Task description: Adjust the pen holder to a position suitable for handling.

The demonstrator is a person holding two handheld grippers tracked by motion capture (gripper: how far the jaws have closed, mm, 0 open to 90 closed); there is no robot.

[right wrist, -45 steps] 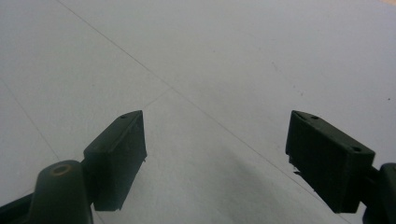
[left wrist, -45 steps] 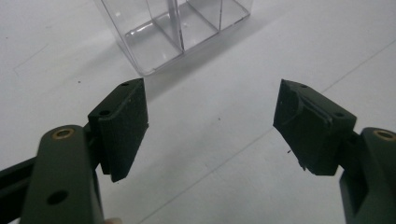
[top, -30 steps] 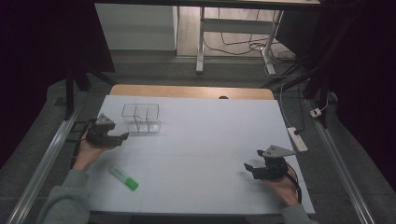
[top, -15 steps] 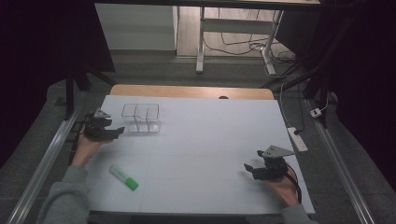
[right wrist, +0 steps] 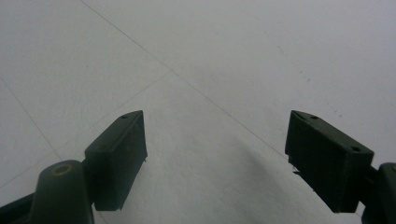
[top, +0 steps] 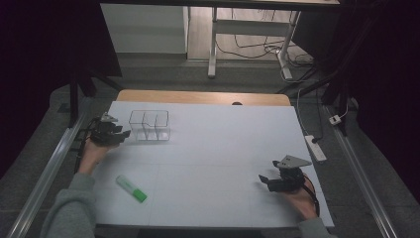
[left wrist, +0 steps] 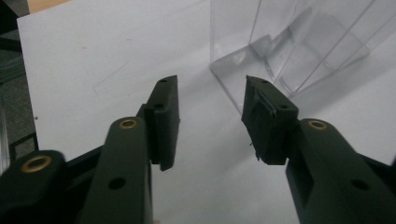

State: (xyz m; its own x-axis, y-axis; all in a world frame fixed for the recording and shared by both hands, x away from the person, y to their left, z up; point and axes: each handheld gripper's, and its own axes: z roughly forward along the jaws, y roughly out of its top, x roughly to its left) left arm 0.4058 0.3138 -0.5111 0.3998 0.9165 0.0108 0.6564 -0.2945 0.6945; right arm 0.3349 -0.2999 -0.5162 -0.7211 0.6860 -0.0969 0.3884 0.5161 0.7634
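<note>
Clear plastic organizer [top: 149, 125] just beyond the left gripper [top: 120, 133], jaws spread; green highlighter [top: 131, 189] nearer the person.

Green highlighter [top: 131, 189] on white table [top: 223, 148].

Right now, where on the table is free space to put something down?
The wide middle between the clear box, the green marker and the right claw is bare. It is tight only at the far left, where the left claw sits beside the box.

organizer [top: 149, 125]: clear glossy plastic; table [top: 213, 163]: matt white; fingers [left wrist: 164, 116]: matt black plastic
</note>
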